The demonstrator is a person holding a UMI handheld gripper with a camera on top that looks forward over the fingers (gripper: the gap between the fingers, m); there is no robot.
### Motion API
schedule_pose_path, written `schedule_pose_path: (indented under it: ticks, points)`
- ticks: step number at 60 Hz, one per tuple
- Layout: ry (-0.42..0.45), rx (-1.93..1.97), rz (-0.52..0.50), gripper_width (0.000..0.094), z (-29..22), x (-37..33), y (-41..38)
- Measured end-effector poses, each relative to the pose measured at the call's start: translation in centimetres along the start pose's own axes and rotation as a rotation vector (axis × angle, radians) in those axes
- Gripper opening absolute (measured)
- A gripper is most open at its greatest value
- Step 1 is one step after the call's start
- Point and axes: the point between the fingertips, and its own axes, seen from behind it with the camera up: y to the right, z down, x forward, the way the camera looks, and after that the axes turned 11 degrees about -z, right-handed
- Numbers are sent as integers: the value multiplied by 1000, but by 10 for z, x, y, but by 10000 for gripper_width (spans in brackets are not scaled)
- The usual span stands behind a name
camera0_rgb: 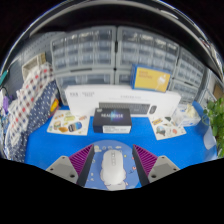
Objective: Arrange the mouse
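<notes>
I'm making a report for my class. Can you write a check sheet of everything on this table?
Surface: blue mat over the table.
Job's things: white mouse sits between the tool's fingers.
Clutter: black keyboard box, white box behind it, leaflets either side.
Grippers: tool open; pads flank the mouse, contact unclear.
Cables: nothing seen.
Surroundings: drawer shelves, yellow box, green plant, person's patterned sleeve.

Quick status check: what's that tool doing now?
Tool open, fingers flanking white mouse. Mouse resting on blue mat. Dark box beyond; nothing blocking.
</notes>
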Motion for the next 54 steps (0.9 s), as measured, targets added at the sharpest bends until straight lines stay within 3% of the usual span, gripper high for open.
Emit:
schedule_pose_path:
  ticks: [14,32,54]
  points:
    - [162,-25,-42,766,-70,-89,-27]
    - [261,-43,-52,778,-100,-148,-31]
    - [228,-32,-61,760,-74,-148,-35]
